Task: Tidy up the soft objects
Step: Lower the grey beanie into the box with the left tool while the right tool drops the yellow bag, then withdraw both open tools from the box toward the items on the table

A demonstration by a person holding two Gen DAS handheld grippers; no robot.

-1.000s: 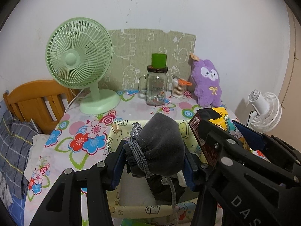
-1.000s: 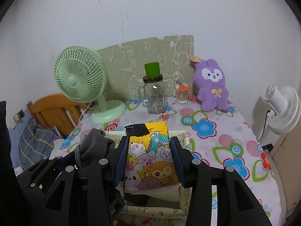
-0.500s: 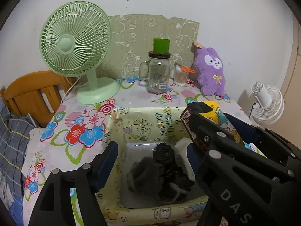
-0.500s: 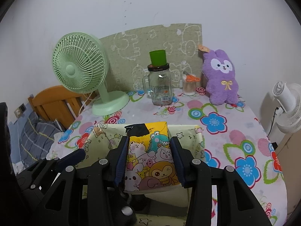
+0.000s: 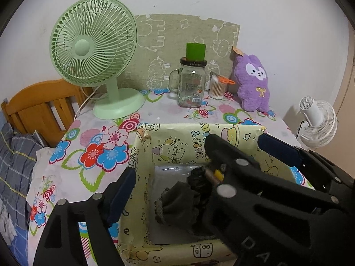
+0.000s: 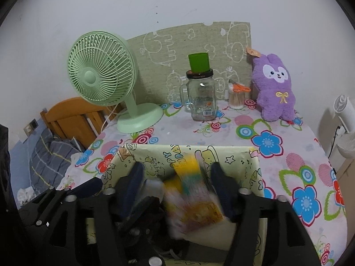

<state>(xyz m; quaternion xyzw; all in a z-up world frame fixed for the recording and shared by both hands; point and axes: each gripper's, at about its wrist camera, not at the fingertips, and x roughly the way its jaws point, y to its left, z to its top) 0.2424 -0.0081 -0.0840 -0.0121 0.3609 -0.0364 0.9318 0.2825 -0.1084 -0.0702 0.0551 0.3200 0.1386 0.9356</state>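
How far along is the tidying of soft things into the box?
Done: the dark grey drawstring pouch lies in the yellow cartoon-print box. In hand: the right gripper, jaws just opened, is dropping the blurred yellow cartoon packet. Left: the purple plush rabbit on the table.

floral table, fan, jar, box

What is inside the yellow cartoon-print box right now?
In the box: a dark grey drawstring pouch and black crumpled items. The yellow cartoon packet, blurred, sits between the right gripper's opened jaws. That gripper covers the box's right side.
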